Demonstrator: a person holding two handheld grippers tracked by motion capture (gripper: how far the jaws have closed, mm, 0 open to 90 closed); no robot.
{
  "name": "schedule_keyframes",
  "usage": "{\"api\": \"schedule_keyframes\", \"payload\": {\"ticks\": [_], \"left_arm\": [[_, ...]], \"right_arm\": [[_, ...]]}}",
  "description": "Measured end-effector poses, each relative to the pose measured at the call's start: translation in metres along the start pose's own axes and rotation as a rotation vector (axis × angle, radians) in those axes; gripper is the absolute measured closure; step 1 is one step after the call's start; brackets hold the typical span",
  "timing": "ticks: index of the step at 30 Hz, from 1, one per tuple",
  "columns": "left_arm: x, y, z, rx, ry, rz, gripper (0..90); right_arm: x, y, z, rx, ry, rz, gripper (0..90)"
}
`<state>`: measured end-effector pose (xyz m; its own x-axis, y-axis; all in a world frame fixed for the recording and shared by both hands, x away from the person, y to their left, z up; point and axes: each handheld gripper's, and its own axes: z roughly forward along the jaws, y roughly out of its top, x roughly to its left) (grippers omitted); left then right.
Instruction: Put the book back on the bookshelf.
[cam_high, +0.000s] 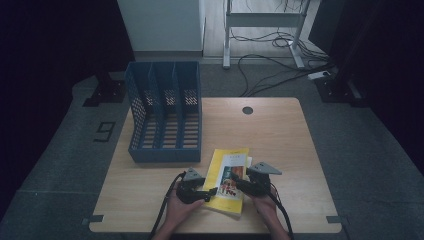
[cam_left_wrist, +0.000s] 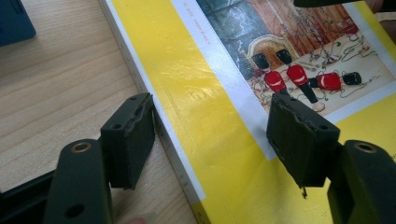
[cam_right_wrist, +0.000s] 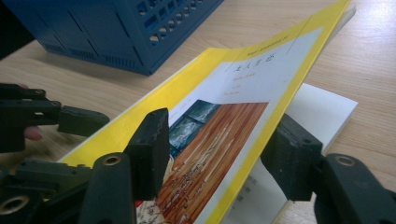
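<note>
A blue rack with three slots stands at the table's rear left. A yellow book lies flat near the front edge, just right of the rack's front corner.

The left gripper is placed at the book's spine side. Its jaws are seen wide open in the left gripper view, one on the wood against the spine edge, one over the cover; nothing is clamped.

The right gripper is set at the opposite edge. The front cover is seen raised off the pages and running between the open jaws; whether it is pinched is hard to tell, probably not.

The book is judged light, a thin paperback. The cover is glossy, likely slippery, and bends easily, so it flops if taken alone. A hold across the spine, through the full thickness, is judged best.
</note>
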<state>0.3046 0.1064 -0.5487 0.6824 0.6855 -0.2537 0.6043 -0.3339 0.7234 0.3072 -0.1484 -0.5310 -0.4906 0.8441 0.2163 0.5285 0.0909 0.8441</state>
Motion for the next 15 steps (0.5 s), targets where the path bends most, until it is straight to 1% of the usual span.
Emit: {"api": "schedule_keyframes", "payload": {"ticks": [3,5,7,8,9,10,12,13,15], "left_arm": [[0.0,0.0,0.0,0.0,0.002,0.001,32.2],[0.0,0.0,0.0,0.0,0.002,0.001,32.2],[0.0,0.0,0.0,0.0,0.003,0.001,32.2],[0.0,0.0,0.0,0.0,0.002,0.001,32.2],[0.0,0.0,0.0,0.0,0.003,0.002,32.2],[0.0,0.0,0.0,0.0,0.003,0.001,32.2],[0.0,0.0,0.0,0.0,0.002,0.002,32.2],[0.0,0.0,0.0,0.0,0.003,0.001,32.2],[0.0,0.0,0.0,0.0,0.003,0.001,32.2]], "right_arm": [[-0.002,-0.001,0.003,0.039,-0.037,-0.012,39.0],[-0.004,-0.003,0.006,0.067,-0.075,-0.023,36.1],[-0.007,-0.006,0.009,0.089,-0.101,-0.011,33.8],[-0.008,-0.007,0.01,0.081,-0.106,-0.002,33.3],[-0.008,-0.007,0.01,0.081,-0.106,-0.002,33.3],[-0.008,-0.007,0.01,0.081,-0.11,-0.005,31.5],[-0.009,-0.008,0.012,0.095,-0.146,-0.01,25.7],[-0.01,-0.008,0.013,0.102,-0.149,-0.002,24.7],[-0.013,-0.01,0.015,0.104,-0.128,0.032,25.1]]}}
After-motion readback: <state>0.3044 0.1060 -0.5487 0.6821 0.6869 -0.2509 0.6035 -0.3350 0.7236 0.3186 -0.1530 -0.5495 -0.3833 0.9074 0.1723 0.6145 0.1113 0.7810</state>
